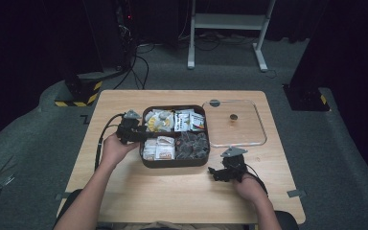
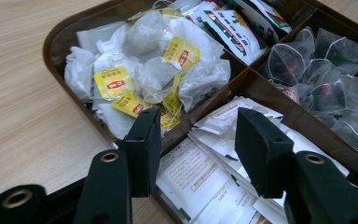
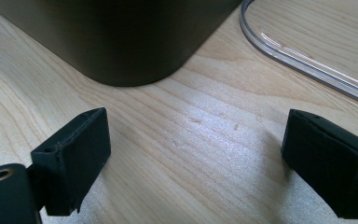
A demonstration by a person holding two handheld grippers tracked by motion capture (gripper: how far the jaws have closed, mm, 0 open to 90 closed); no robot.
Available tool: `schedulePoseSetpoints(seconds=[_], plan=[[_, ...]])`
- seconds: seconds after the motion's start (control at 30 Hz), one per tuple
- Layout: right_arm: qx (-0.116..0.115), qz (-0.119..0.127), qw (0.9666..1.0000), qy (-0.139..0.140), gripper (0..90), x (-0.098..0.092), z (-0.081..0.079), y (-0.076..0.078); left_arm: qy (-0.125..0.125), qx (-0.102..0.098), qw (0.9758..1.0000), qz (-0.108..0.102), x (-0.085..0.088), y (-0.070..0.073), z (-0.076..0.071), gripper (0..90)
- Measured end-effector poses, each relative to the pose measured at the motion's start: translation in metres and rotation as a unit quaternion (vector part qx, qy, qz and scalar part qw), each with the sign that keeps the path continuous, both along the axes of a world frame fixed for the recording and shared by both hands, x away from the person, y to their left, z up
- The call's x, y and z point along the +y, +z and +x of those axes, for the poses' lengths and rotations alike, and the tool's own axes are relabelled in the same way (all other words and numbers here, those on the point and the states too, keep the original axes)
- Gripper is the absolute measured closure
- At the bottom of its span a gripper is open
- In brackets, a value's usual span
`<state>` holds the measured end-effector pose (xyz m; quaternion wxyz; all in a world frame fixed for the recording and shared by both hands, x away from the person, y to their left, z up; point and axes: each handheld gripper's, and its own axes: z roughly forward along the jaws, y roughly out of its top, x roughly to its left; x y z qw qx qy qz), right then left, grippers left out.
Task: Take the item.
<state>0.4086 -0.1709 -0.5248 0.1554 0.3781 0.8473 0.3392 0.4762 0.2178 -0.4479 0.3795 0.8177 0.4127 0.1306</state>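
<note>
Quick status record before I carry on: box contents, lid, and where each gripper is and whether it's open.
box: brown four-compartment box on the wooden table
contents: yellow-tagged tea bags, printed sachets, white packets, mesh pyramid bags
lid: clear lid flat on the table, right of the box
left gripper: open, jaws over the white packets at the box's left edge
right gripper: open, empty, low over bare table near the box's corner
</note>
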Motion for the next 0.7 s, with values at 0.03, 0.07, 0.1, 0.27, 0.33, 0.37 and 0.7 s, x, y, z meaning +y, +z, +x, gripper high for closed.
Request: schedulePoseSetpoints(seconds=[0.03,0.07,0.1,0.27,0.33,0.37,0.7], plan=[[0.000,0.000,1.0000,0.000,7.9,0.000,0.000,0.000,0.000,0.000,1.0000,0.000,0.000,0.000,0.000,51.9],[0.000,0.000,1.0000,0.000,7.9,0.000,0.000,0.000,-0.004,0.001,1.0000,0.004,-0.003,-0.002,0.001,52.0],[0.000,0.000,1.0000,0.000,7.9,0.000,0.000,0.000,-0.009,0.003,0.9999,0.006,-0.004,-0.002,0.002,52.2],[-0.001,0.000,1.0000,-0.001,7.9,0.000,-0.001,0.000,-0.016,0.006,0.9998,0.009,-0.010,-0.006,0.004,54.1],[-0.001,-0.001,1.0000,-0.001,7.9,-0.001,-0.001,0.000,-0.025,0.009,0.9996,0.013,-0.013,-0.007,0.004,54.9],[-0.001,-0.001,1.0000,-0.001,7.9,-0.001,-0.001,0.000,-0.025,0.009,0.9996,0.013,-0.013,-0.007,0.004,55.6],[-0.001,0.000,1.0000,-0.003,7.9,-0.001,-0.003,0.000,-0.057,0.023,0.9975,0.034,-0.031,-0.014,0.009,59.6]])
